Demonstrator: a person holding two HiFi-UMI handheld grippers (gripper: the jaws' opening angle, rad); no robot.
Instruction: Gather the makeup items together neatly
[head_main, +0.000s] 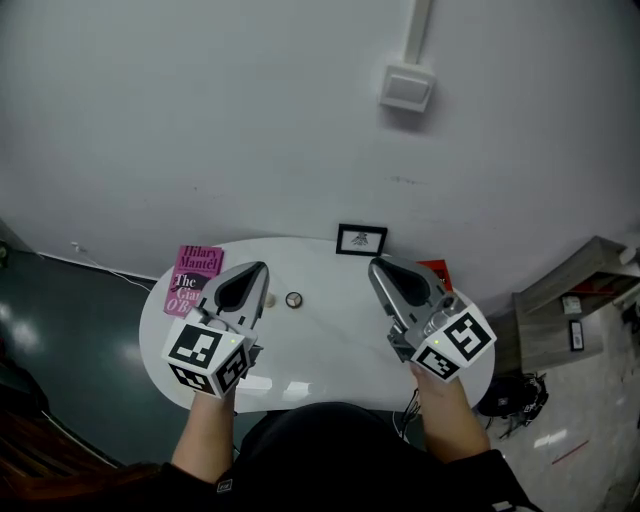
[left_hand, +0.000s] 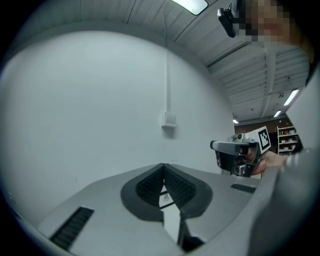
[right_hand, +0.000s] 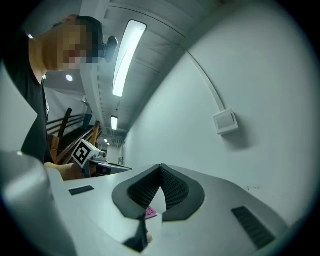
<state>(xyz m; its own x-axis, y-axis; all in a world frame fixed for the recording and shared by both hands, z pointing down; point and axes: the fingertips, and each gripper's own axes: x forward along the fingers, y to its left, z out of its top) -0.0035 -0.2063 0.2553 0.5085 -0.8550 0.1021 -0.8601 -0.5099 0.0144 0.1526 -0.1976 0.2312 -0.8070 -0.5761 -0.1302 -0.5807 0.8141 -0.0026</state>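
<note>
Seemingly idle: both grippers held above the white oval table (head_main: 330, 350).
Both the left gripper (head_main: 260, 268) and the right gripper (head_main: 376, 263) have their fingers pressed together, empty. Only one likely makeup item shows, a small round dark-rimmed pot (head_main: 293, 299), alone mid-table between them; a pink paperback book (head_main: 190, 275) and a black-framed picture (head_main: 361, 240) sit near the edges. Gathering looks either finished or not begun.

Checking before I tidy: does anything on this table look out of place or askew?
The pink book lies tilted at the white table's left rim, a corner seemingly past the edge. Nothing spilled or damaged.
</note>
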